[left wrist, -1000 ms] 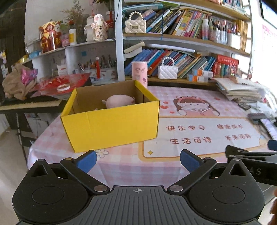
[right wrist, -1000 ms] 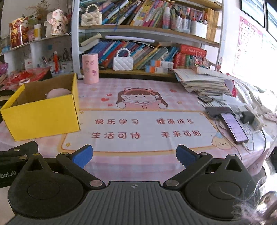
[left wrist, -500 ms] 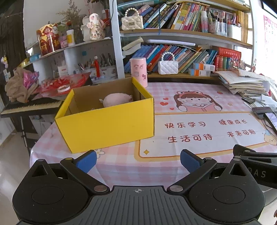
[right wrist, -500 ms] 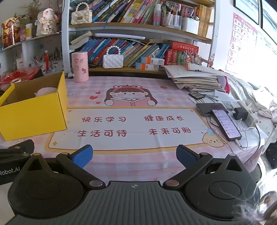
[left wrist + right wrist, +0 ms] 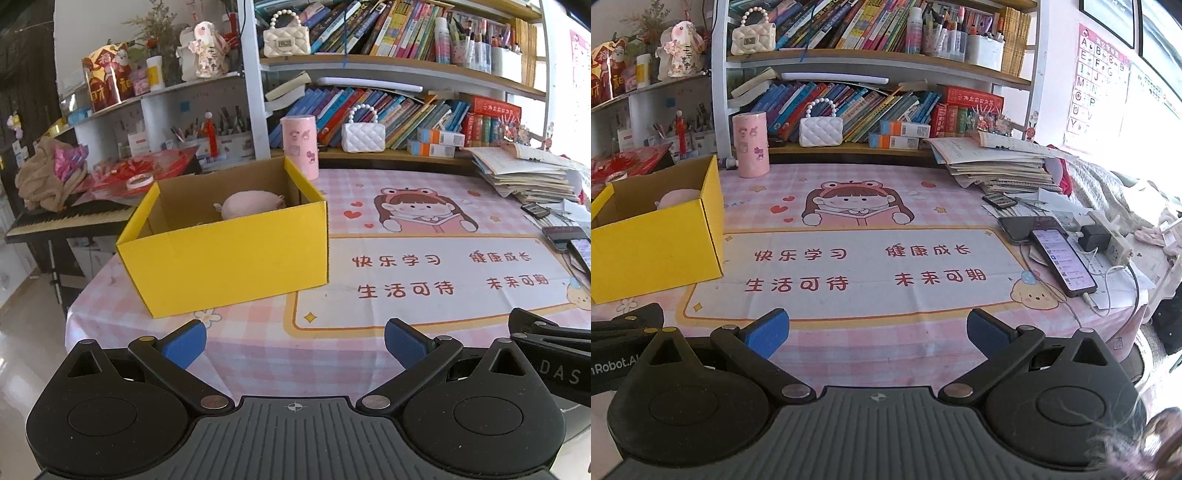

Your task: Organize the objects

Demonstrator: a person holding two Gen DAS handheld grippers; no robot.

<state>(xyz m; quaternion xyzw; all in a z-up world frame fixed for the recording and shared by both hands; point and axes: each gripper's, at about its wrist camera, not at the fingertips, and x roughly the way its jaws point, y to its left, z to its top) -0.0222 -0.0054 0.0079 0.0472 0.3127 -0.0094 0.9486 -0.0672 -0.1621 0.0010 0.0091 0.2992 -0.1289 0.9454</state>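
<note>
A yellow cardboard box (image 5: 229, 258) stands open on the left of the pink table; a pink plush toy (image 5: 249, 205) lies inside it. The box also shows in the right wrist view (image 5: 657, 243) with the plush (image 5: 677, 197). My left gripper (image 5: 293, 341) is open and empty, held back from the table's near edge in front of the box. My right gripper (image 5: 877, 332) is open and empty over the near edge, to the right of the box. A pink cylinder (image 5: 299, 146) and a white handbag (image 5: 362, 136) stand at the back.
A printed mat (image 5: 857, 266) covers the table's middle. Two phones (image 5: 1063, 258), a charger and cables lie at the right. A paper stack (image 5: 997, 166) sits back right. Bookshelves (image 5: 886, 55) rise behind. A keyboard (image 5: 66, 218) stands left of the table.
Both grippers have drawn back and up from the table, so more of the table shows. Both jaws stay open and empty; the box and plush have not moved.
</note>
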